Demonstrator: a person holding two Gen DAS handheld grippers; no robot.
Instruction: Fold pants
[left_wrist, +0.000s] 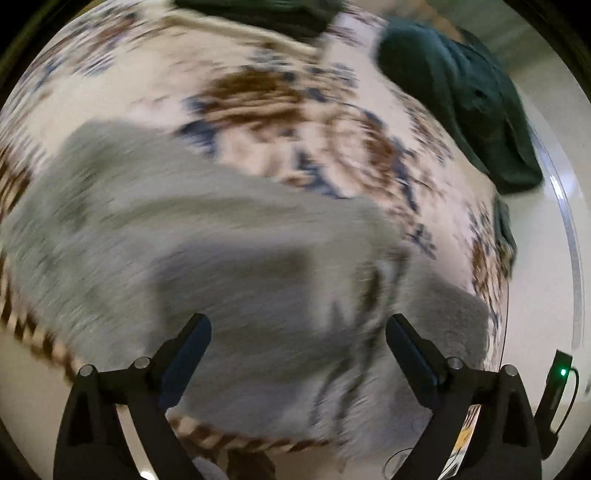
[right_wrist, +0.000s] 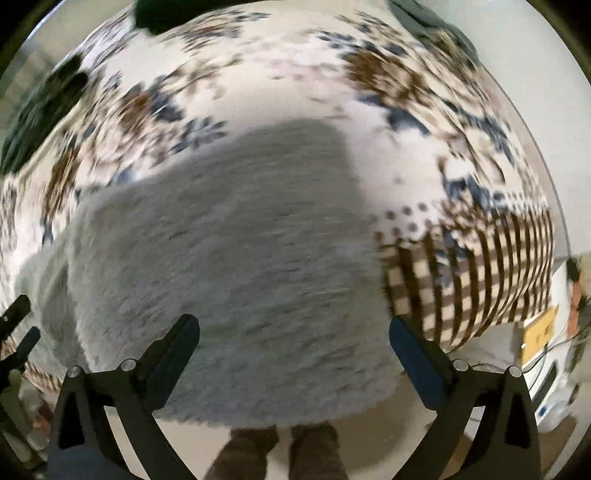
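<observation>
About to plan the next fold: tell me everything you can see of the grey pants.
The grey pants look like soft, fuzzy fleece, pale grey, lying in a broad folded mass on the patterned blanket. Their near edge hangs over the blanket's border. Both views are motion-blurred, so seams and waistband are unclear. Nothing grips them: each hand-held gripper is open above the fabric.

- Left gripper (left_wrist: 298, 354): two matte black plastic fingers faced with dark blue pads, hinged on black triangular linkage arms with cut-out windows and round silver pivot pins.
- Small black module with a green light (left_wrist: 559, 384) and a thin black cable, mounted at the right edge.
- Right gripper (right_wrist: 294, 356): the same black build, blue-padded fingers, silver pins.
- Person's dark brown trouser legs (right_wrist: 280, 456), seen from above.
</observation>
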